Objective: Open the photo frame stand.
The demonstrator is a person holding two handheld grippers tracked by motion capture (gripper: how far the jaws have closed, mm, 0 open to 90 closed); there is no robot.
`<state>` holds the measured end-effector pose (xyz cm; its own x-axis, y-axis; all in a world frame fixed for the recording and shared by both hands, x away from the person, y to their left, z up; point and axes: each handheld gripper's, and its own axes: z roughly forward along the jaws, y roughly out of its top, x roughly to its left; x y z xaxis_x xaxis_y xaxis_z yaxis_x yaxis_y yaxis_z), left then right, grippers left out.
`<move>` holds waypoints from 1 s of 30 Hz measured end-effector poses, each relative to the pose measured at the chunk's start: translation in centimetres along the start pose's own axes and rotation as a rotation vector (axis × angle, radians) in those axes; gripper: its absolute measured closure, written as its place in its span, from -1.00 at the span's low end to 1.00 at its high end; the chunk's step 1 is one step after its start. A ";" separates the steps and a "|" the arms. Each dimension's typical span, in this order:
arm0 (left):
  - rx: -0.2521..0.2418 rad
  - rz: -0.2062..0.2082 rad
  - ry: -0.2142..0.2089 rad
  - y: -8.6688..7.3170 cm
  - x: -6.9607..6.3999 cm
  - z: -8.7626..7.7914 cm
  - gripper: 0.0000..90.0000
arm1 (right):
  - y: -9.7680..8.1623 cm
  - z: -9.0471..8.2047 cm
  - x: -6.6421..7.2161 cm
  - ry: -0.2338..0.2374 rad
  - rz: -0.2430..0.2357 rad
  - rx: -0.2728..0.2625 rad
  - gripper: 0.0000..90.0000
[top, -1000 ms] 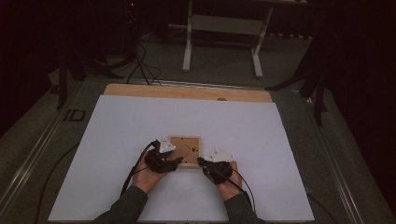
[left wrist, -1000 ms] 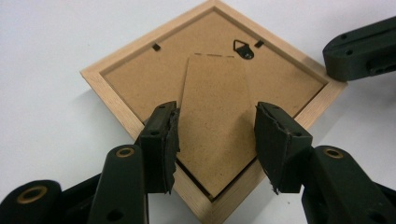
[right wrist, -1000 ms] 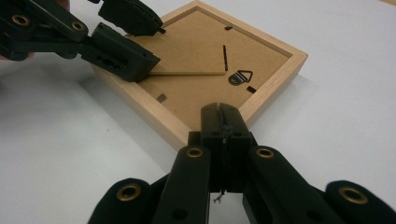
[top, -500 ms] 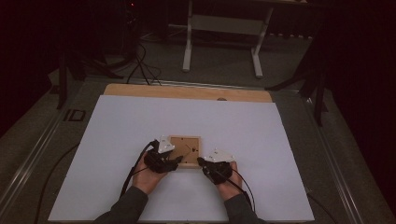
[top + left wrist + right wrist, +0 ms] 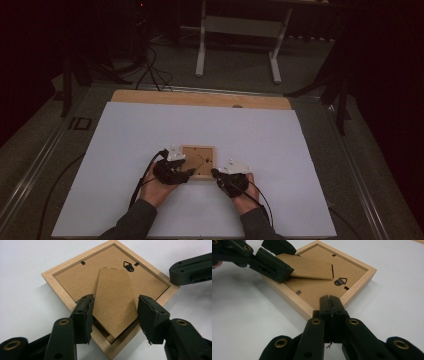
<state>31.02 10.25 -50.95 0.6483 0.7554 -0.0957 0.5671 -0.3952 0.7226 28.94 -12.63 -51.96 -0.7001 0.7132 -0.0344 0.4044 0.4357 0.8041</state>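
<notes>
A small wooden picture frame (image 5: 199,161) lies face down on the white table cover (image 5: 280,145), its brown backing board (image 5: 75,280) up. The cardboard stand flap (image 5: 113,297) is tilted up off the backing. My left gripper (image 5: 115,310) has a pad on each side edge of that flap and holds it raised; from the right gripper view the same left gripper (image 5: 290,261) reaches in from the upper left. My right gripper (image 5: 331,301) is shut with nothing in it, and its tip rests at the frame's near corner. A metal hanger (image 5: 340,281) sits on the backing.
A bare wooden strip of tabletop (image 5: 200,98) runs along the far edge of the cover. Beyond it stand a white-legged table (image 5: 240,30) and cables (image 5: 150,70) on a dark floor. Both forearms enter from the bottom edge.
</notes>
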 end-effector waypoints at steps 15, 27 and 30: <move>-0.040 -0.090 -0.029 2.2 -0.1 -1.1 0.11 | 0.0 0.0 0.0 -0.006 -0.001 -0.002 0.99; -0.003 -0.141 -0.045 2.8 0.0 -0.5 0.03 | -0.1 0.0 0.0 -0.005 0.000 -0.004 0.99; 0.013 -0.148 -0.045 2.7 0.1 -0.4 0.02 | -0.1 0.0 0.0 -0.004 0.000 -0.004 0.99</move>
<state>32.46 9.48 -48.76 0.5787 0.7820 -0.2314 0.6645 -0.2877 0.6896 28.87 -12.64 -52.00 -0.6975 0.7156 -0.0367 0.4020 0.4331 0.8067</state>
